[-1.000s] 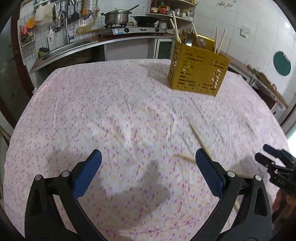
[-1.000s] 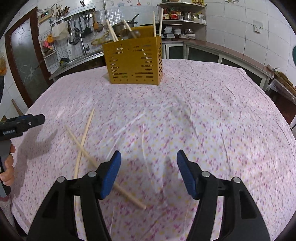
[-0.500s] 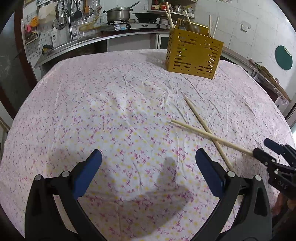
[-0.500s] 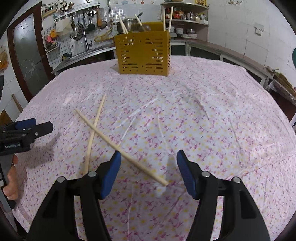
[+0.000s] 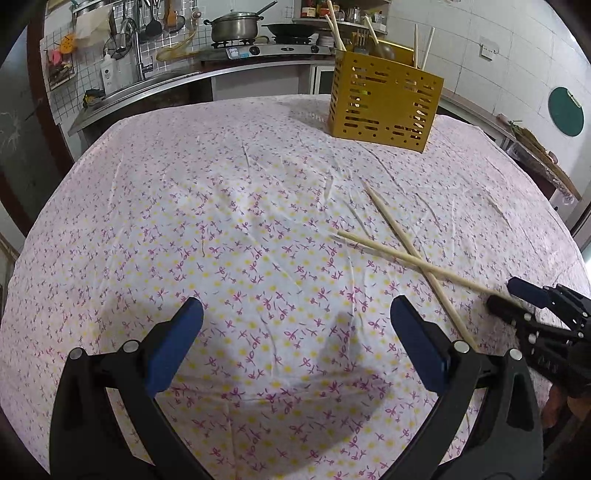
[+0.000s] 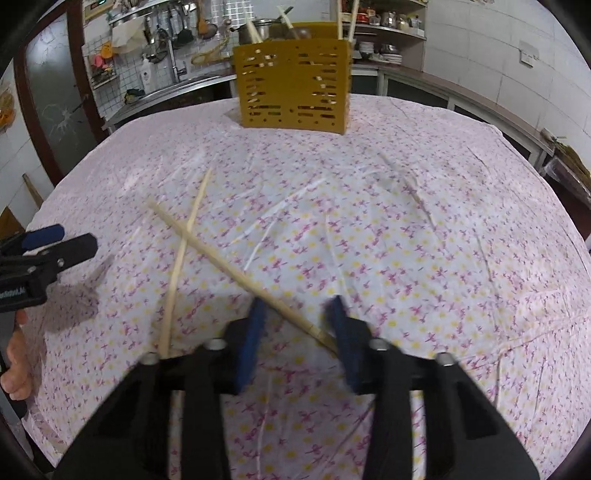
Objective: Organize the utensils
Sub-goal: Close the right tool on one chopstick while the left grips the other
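Two wooden chopsticks lie crossed on the flowered tablecloth. My right gripper (image 6: 295,314) is part-way closed around the near end of the upper chopstick (image 6: 229,269), its pads still apart from it. The other chopstick (image 6: 181,254) lies under it, to the left. My left gripper (image 5: 295,332) is wide open and empty above the cloth; the crossed chopsticks (image 5: 399,254) lie to its right, and the right gripper (image 5: 517,299) shows at their far end. The yellow utensil holder (image 6: 293,88), also in the left wrist view (image 5: 384,103), stands at the table's far side with several utensils in it.
The table is covered by a pink flowered cloth (image 5: 240,221). Behind it are a kitchen counter with a sink (image 5: 147,81), a stove with a pot (image 5: 236,29) and shelves. The left gripper (image 6: 40,258) shows at the left edge of the right wrist view.
My right gripper has moved forward over the near end of the upper chopstick and its jaws have narrowed a lot. The left gripper has stayed wide open and shifted only slightly.
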Demonstrator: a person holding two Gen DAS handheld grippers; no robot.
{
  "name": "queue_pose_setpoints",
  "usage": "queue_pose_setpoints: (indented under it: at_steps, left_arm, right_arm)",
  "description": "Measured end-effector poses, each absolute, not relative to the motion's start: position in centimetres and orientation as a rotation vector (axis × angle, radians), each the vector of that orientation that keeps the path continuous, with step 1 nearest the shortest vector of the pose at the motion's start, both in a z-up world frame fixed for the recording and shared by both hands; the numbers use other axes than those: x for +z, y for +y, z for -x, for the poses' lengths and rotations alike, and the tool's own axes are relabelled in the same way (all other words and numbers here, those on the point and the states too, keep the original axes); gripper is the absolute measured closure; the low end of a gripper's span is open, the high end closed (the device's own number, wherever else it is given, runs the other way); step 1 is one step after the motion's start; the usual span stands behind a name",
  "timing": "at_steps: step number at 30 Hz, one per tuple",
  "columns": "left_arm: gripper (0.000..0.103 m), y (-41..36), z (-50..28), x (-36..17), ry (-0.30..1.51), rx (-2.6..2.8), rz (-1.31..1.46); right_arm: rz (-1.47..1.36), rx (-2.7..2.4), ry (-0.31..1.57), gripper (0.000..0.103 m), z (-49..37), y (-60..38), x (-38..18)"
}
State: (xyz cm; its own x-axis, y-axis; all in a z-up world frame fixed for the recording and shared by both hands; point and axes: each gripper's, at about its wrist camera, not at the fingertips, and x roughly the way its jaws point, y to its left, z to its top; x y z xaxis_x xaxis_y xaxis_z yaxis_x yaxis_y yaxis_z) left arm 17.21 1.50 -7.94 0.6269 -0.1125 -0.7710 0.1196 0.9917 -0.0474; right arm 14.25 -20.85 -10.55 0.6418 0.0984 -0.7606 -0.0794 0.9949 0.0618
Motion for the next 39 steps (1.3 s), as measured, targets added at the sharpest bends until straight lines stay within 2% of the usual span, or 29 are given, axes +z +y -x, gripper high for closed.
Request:
queue_pose_setpoints:
  at_steps: [1, 2, 8, 19, 22, 24, 29, 31, 37, 39]
  left_arm:
    - [0.005, 1.5, -17.3, -7.9, 0.884, -0.133, -0.009]
    - [0.005, 1.4, -17.4, -7.9, 0.887, -0.135, -0.009]
    - [0.005, 0.4, -18.1, -7.5, 0.892, -0.148, -0.015]
    - [0.007, -2.7, -21.4, -7.1, 0.925, -0.184, -0.006]
    - [0.021, -3.7, -23.0, -7.3, 0.956, -0.191, -0.001]
    - [0.024, -4.4, -24.4, -7.7, 0.982, -0.191, 0.002]
    - [0.054, -5.9, -26.6, -9.2, 1.054, -0.197, -0.008]
    - [0.057, -5.9, -26.9, -9.4, 1.059, -0.202, 0.002]
    - [0.084, -7.2, -27.6, -9.5, 1.058, -0.238, -0.037]
    - [0.087, -7.6, -27.9, -9.5, 1.057, -0.235, -0.051]
  right_arm:
    - [-0.028, 0.095, 0.868, 0.085, -14.3, -21.1, -10.5]
    - [-0.033, 0.089, 0.87, 0.088, -14.5, -21.4, -10.5]
    - [-0.065, 0.054, 0.874, 0.096, -14.7, -22.5, -10.4]
    - [-0.118, -0.026, 0.874, 0.097, -15.3, -25.7, -10.4]
    - [-0.126, -0.025, 0.876, 0.097, -15.5, -26.1, -10.4]
    - [-0.123, -0.025, 0.874, 0.097, -15.6, -26.2, -10.4]
    - [-0.126, -0.019, 0.883, 0.097, -15.8, -26.4, -10.4]
    - [-0.134, -0.011, 0.89, 0.097, -15.8, -26.5, -10.4]
    - [-0.184, 0.025, 0.929, 0.097, -16.8, -27.4, -10.5]
    - [-0.18, 0.03, 0.936, 0.097, -17.2, -27.5, -10.3]
